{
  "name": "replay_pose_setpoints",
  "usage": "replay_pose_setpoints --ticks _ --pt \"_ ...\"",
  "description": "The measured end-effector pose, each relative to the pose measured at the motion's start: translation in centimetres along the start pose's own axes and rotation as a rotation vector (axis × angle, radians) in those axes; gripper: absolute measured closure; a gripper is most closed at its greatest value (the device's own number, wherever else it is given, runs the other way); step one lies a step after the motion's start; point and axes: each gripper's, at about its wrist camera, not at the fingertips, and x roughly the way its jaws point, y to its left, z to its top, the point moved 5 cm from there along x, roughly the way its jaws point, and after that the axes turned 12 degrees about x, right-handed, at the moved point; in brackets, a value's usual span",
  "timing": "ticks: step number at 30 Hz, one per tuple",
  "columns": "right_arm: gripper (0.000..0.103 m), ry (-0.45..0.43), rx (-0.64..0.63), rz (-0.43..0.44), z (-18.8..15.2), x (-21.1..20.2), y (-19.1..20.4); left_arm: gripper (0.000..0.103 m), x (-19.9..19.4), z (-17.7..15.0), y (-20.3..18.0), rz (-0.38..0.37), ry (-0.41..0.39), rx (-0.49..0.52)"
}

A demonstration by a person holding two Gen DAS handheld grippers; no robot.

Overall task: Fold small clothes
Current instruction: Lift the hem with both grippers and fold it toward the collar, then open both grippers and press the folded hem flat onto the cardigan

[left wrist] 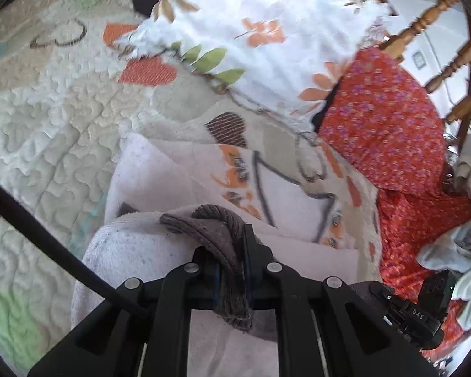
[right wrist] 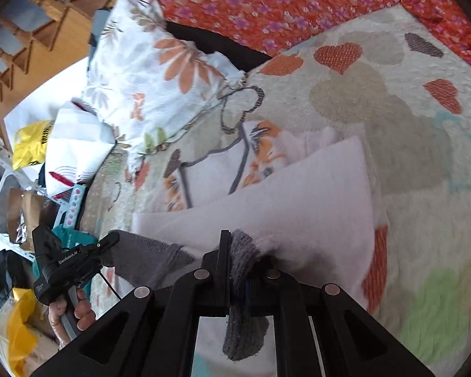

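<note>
A small pale pink garment (left wrist: 160,188) with a grey ribbed hem and an orange and grey print lies on the heart-patterned quilt (left wrist: 47,119). My left gripper (left wrist: 230,245) is shut on its grey hem (left wrist: 204,220). My right gripper (right wrist: 235,251) is shut on the grey hem (right wrist: 243,282) at another spot, and the pink cloth (right wrist: 282,194) is doubled over ahead of it. The left gripper also shows in the right wrist view (right wrist: 110,238), held by a hand and gripping the hem. The right gripper's body shows at the lower right of the left wrist view (left wrist: 420,311).
A white floral pillow (left wrist: 267,31) lies at the far side of the quilt, and a red floral cloth (left wrist: 392,125) lies beside it. A wooden chair (left wrist: 439,47) stands behind. Bags and clutter (right wrist: 31,144) sit on the floor and shelves to the left.
</note>
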Motion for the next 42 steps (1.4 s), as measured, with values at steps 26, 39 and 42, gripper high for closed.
replay_pose_setpoints --ticks 26,39,42 --pt "0.034 -0.142 0.013 -0.127 4.1 1.5 -3.7 0.05 -0.3 -0.7 6.5 0.206 0.036 -0.075" --pt "0.034 -0.086 -0.051 -0.192 2.5 2.7 -3.5 0.035 -0.8 -3.1 8.3 0.298 0.139 0.013" --pt "0.034 -0.085 -0.07 -0.218 1.8 2.4 -3.7 0.034 -0.6 -4.3 8.1 0.332 0.187 0.072"
